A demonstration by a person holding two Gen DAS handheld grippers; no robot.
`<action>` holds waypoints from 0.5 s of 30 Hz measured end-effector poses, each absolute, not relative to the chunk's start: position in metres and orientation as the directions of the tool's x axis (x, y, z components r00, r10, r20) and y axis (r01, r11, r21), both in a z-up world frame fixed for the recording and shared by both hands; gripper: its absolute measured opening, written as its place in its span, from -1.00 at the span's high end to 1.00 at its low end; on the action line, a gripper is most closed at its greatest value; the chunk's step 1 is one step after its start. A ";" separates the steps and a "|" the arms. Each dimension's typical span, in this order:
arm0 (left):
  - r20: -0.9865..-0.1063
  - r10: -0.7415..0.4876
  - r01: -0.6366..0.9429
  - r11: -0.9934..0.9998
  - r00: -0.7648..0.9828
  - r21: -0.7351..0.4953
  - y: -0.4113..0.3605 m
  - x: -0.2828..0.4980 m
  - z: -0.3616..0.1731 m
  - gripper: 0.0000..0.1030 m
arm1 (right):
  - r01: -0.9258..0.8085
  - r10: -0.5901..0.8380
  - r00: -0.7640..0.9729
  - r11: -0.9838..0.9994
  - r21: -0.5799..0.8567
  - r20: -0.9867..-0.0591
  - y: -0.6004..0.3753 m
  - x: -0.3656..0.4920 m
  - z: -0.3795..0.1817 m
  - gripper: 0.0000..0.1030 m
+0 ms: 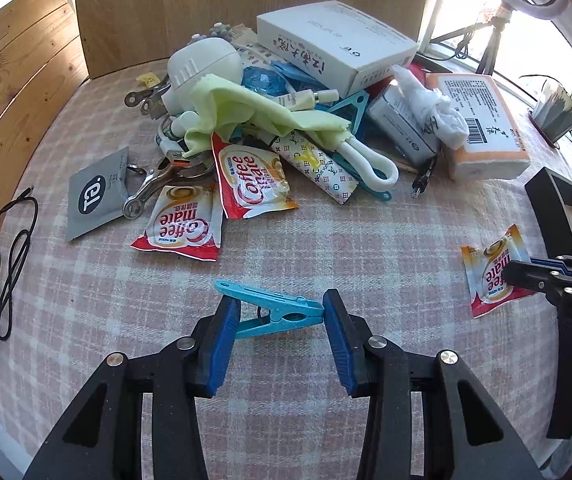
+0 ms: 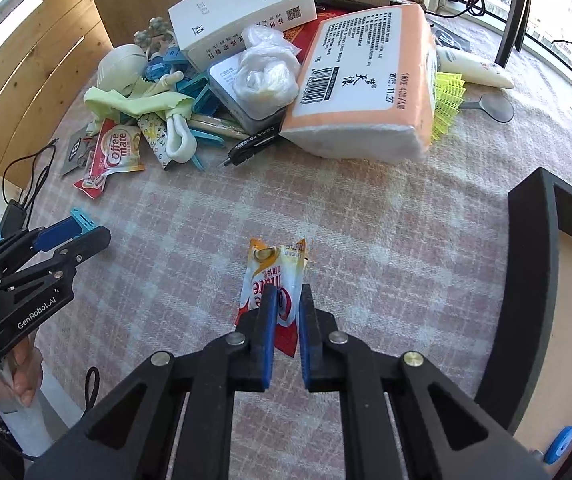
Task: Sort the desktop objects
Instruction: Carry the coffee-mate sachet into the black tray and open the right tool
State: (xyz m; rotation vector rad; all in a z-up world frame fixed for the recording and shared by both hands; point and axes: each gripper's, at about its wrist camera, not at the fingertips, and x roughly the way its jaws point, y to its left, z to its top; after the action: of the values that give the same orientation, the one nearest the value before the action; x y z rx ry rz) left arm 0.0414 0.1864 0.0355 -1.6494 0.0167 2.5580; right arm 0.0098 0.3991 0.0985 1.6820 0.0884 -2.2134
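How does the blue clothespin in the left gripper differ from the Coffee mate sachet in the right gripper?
The blue clothespin is rigid single-colour plastic; the Coffee mate sachet is a soft printed packet in red, white and orange. The clothespin lies crosswise between the pads, held end to end by the left gripper; the sachet points forward, pinched flat in the nearly shut right gripper. Both are gripped above the checked tablecloth.

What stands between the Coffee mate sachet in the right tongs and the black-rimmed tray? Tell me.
Nothing visible. The right tongs are shut on the Coffee mate sachet, and only bare checked tablecloth lies between it and the black-rimmed tray to its right. The clutter pile sits farther back.
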 end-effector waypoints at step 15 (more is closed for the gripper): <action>-0.887 0.143 -0.179 -0.981 -0.438 -0.070 0.186 0.093 0.089 0.21 | 0.246 -0.253 -0.302 -0.952 0.181 -0.919 0.456 0.032 0.145 0.88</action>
State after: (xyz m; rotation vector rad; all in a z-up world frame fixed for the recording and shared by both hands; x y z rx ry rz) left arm 0.0929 0.1858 0.0889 -1.5459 0.0512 2.5139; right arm 0.0325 0.4561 0.1448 1.6338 -0.0085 -2.3121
